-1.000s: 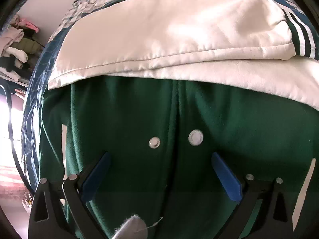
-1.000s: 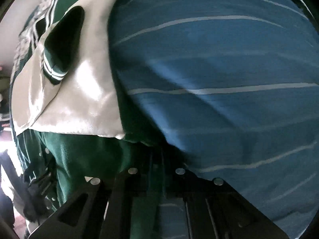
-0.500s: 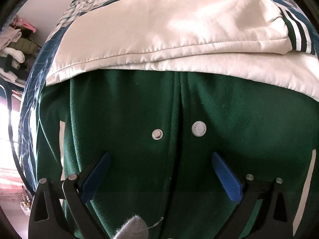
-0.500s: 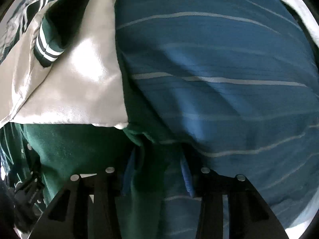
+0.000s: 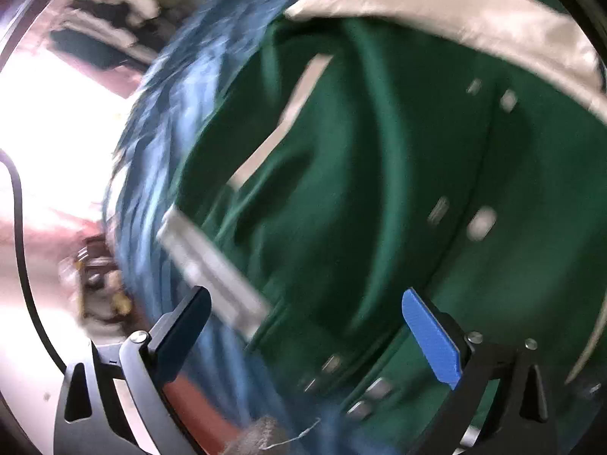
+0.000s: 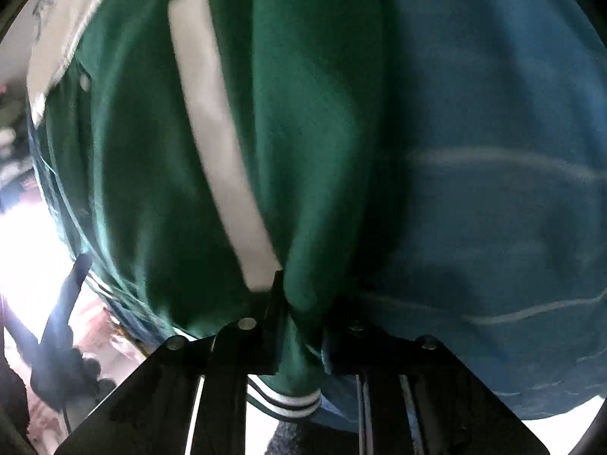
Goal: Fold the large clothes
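Your right gripper (image 6: 299,326) had just been closing, and its jaws pinched a bunched fold of the green fleece varsity jacket (image 6: 311,121) near its ribbed striped hem (image 6: 288,402); the jacket lay spread on the blue striped bedspread (image 6: 493,151), its cream satin sleeve (image 5: 436,7) folded across the top; your left gripper (image 5: 307,337) stood wide, blue pads (image 5: 432,341) clear of the cloth, over the jacket's blurred snap buttons (image 5: 481,223)
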Available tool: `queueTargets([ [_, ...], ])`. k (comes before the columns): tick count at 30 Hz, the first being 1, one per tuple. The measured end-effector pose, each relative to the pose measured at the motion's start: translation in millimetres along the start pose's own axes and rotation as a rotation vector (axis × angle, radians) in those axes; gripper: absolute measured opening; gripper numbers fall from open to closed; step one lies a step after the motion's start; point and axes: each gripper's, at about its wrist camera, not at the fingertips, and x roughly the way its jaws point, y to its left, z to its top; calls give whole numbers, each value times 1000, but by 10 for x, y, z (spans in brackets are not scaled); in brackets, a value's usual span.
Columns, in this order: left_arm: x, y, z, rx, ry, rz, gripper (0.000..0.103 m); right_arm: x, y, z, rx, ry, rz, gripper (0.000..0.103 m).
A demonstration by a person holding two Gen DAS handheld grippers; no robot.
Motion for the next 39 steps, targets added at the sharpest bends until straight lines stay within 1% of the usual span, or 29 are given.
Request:
queueTargets([
  [1,28,4,-73,4,21,29,103,-12,49,-19,-59,-13,-39,13],
  [3,3,-4,-225,-1,46,85,103,-43,172,-30,-179,-10,-110,14],
  [4,-38,-14,-264,0,39,106,103,-89,244,-43,-251,-1,-137,22],
  [5,-105,-49,-307,8,24,138,103,-133,270,-57,-287,3,-156,44],
  [6,-227,-116,-370,23,-3,182,103,-201,273,-86,-322,-5,-179,61],
  [7,-306,-171,-419,31,-21,209,103,-325,241,-123,-354,-35,-199,85],
  [8,-432,-261,-483,45,-46,241,103,-490,196,-153,-378,-82,-226,87],
  [9,-511,-336,-525,58,-57,254,103,-650,129,-176,-399,-127,-268,87],
  [11,-669,-526,-636,94,-75,281,103,-861,-68,-199,-418,-178,-347,87],
  [12,-767,-708,-737,126,-82,293,103,-986,-210,-195,-412,-206,-386,87],
  [14,-908,-995,-922,179,-87,290,103,-1207,-454,-140,-396,-236,-437,88],
  [16,-1045,-1256,-1083,230,-102,277,103,-1361,-736,-114,-357,-247,-452,88],
  [18,-1201,-1566,-1265,285,-120,251,103,-1494,-1013,-72,-303,-240,-458,88],
  [20,-1320,-1894,-1421,351,-157,237,103,-1646,-1317,-30,-235,-236,-448,88],
  [21,-1324,-2034,-1460,385,-178,245,103,-1724,-1469,-11,-202,-234,-445,88],
  [23,-1314,-2291,-1478,429,-218,288,103,-1834,-1666,27,-159,-239,-442,88],
  [24,-1250,-2412,-1461,450,-236,326,103,-1899,-1720,125,-145,-238,-436,88],
  [25,-1160,-2491,-1419,457,-250,368,103,-1941,-1802,152,-130,-237,-433,88],
  [26,-1068,-2551,-1374,462,-260,410,103,-2040,-1942,228,-112,-234,-429,88],
  [27,-917,-2592,-1276,467,-253,463,103,-2129,-2054,303,-99,-231,-421,88],
  [29,-764,-2531,-1101,423,-227,488,103,-2256,-2213,404,-63,-225,-384,88],
  [31,-653,-2418,-879,351,-190,485,103,-2360,-2216,529,-46,-224,-362,88],
  [33,-630,-2352,-718,310,-182,499,103,-2494,-2250,695,-46,-226,-338,88],
  [34,-627,-2301,-641,287,-183,497,100,-2627,-2316,827,-50,-227,-327,88],
  [35,-640,-2242,-579,261,-183,482,94,-2658,-2321,904,-56,-227,-302,88],
  [36,-679,-2157,-517,227,-187,447,73,-2685,-2293,983,-62,-229,-279,88],
  [37,-721,-2075,-471,197,-189,399,46,-2737,-2262,1104,-73,-241,-231,88],
  [38,-779,-1996,-430,167,-191,340,34,-2802,-2225,1230,-90,-263,-165,88],
  [39,-858,-1934,-396,146,-199,293,18,-2861,-2185,1350,-108,-284,-104,88],
])
